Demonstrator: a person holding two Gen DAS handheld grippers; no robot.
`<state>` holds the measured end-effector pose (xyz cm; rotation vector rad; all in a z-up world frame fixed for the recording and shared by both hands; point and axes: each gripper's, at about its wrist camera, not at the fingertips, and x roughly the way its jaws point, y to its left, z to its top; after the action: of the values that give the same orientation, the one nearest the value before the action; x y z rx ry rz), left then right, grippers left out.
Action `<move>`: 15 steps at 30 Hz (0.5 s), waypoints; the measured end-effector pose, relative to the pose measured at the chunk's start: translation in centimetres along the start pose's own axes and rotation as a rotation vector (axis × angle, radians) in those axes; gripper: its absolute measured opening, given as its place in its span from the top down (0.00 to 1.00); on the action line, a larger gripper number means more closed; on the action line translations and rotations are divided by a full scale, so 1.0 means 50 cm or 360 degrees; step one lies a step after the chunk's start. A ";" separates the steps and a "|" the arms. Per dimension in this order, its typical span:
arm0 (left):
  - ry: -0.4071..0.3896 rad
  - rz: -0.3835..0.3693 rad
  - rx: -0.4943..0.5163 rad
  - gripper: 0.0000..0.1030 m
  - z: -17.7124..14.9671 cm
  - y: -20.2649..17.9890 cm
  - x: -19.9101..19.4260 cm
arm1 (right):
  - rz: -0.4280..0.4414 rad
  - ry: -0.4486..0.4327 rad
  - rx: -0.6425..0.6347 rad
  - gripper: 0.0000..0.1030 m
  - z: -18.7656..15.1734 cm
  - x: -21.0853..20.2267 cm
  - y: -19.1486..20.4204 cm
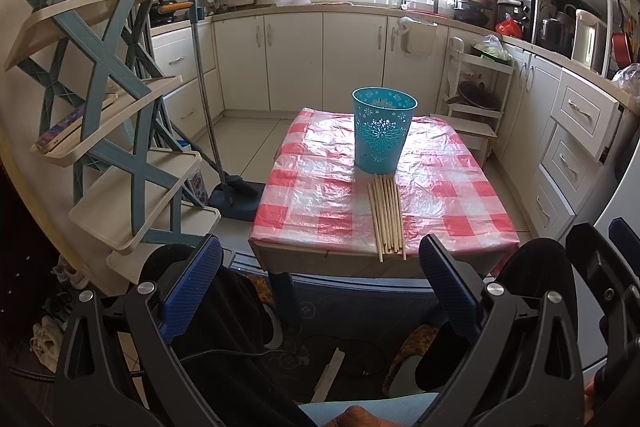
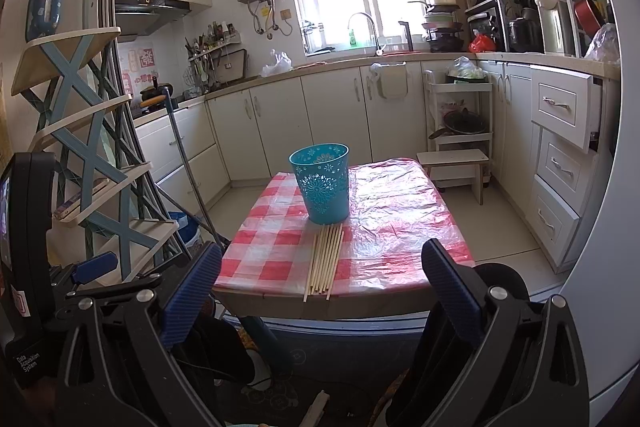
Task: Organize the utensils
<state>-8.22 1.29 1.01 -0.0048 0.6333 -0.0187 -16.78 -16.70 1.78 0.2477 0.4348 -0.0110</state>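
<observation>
The left hand-held gripper is held with its jaws spread wide and nothing between them, low and short of the near edge of the worktop. The right hand-held gripper is likewise spread and empty, also short of that near edge.

The chopsticks are laid side by side in a flat row on the checked plastic cover, running from the near edge toward the far side. Their near tips are seen to jut slightly over the edge, while their far ends lie just before the foot of the blue basket, which stands upright near the middle of the worktop. In the left view the row lies ahead and a little right of centre between the jaws; in the right view the chopsticks lie ahead, about centred, with the blue basket beyond them.

The sticks are judged to be light, stiff and thin, and liable to roll or slide on the glossy cover. They are probably best taken at the overhanging near ends, or across the middle, few at a time. The basket is judged light and easily tipped.
</observation>
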 end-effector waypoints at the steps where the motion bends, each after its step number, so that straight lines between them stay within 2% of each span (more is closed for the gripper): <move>1: 0.0000 0.0000 0.0000 0.08 0.000 -0.002 -0.001 | 0.0000 0.0000 0.0000 0.07 -0.002 -0.001 0.001; 15: 0.0004 0.0003 0.0004 0.08 -0.004 0.001 0.003 | -0.0003 0.0008 0.0001 0.07 -0.009 -0.003 0.002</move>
<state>-8.24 1.34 0.76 -0.0020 0.6356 -0.0180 -17.11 -16.49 1.47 0.2479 0.4398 -0.0122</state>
